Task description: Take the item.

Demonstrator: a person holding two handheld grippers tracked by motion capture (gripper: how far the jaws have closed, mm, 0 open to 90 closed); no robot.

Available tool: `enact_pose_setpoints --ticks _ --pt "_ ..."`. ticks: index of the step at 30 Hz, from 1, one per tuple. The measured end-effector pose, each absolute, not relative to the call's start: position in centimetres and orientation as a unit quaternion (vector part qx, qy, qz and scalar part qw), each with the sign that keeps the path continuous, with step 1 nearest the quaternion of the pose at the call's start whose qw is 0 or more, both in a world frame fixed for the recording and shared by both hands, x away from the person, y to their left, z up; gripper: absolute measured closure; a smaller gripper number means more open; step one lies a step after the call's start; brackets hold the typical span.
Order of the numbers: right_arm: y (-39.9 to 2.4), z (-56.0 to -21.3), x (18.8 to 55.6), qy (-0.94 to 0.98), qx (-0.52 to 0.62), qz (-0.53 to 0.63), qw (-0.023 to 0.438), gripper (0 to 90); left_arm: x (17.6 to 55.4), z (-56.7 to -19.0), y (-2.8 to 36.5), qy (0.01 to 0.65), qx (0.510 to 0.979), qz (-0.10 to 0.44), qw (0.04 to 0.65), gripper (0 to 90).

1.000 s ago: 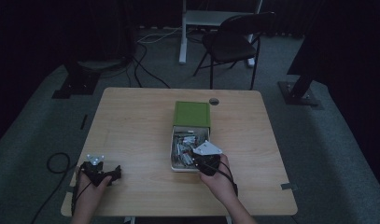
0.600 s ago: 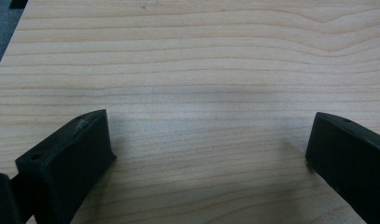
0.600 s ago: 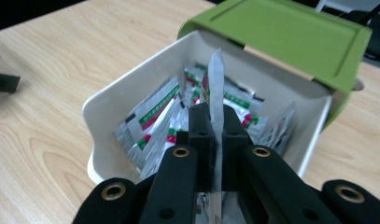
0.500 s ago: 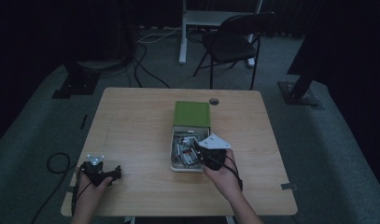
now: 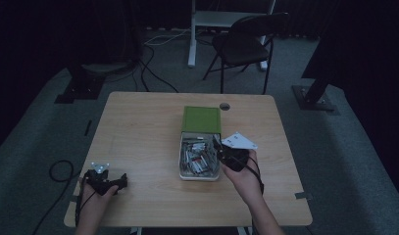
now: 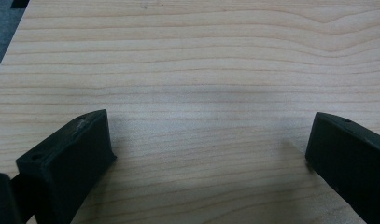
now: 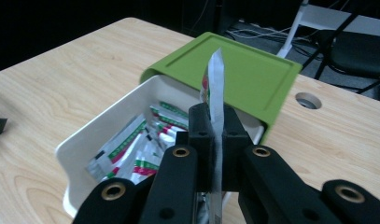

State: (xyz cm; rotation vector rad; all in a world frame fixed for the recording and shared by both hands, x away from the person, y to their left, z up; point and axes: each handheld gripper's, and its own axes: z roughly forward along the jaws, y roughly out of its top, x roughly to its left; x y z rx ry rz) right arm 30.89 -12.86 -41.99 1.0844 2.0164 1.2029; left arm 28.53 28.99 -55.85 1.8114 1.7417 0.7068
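One packet [image 7: 214, 93] is pinched edge-on in the closed right gripper [image 7: 215, 122] at the white box [image 7: 92, 136]'s 3 o'clock, many remain inside, and the left gripper [image 6: 206, 154] idles wide open, empty.

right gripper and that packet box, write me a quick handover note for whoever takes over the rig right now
Right gripper: shut on one silver packet, held edge-on above the white box.
Left gripper: open with nothing between its jaws, resting on the table at the near left corner.
Things: the white box sits mid-table with more packets inside; its green lid is slid back over the far end, leaving the box open.
Done: one packet gripped and clear of the pile.
Left: set this packet down somewhere; the frames show no drop spot. Probably more packets to pull afterwards.
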Motion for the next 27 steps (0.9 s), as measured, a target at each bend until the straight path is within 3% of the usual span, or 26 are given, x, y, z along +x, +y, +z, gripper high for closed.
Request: enact_pose_setpoints --ticks 27 --pt "-20.3 -43.5 32.0 0.719 0.469 0.412 0.306 86.9 28.5 -55.9 29.0 0.644 0.669 0.261 0.263 1.0"
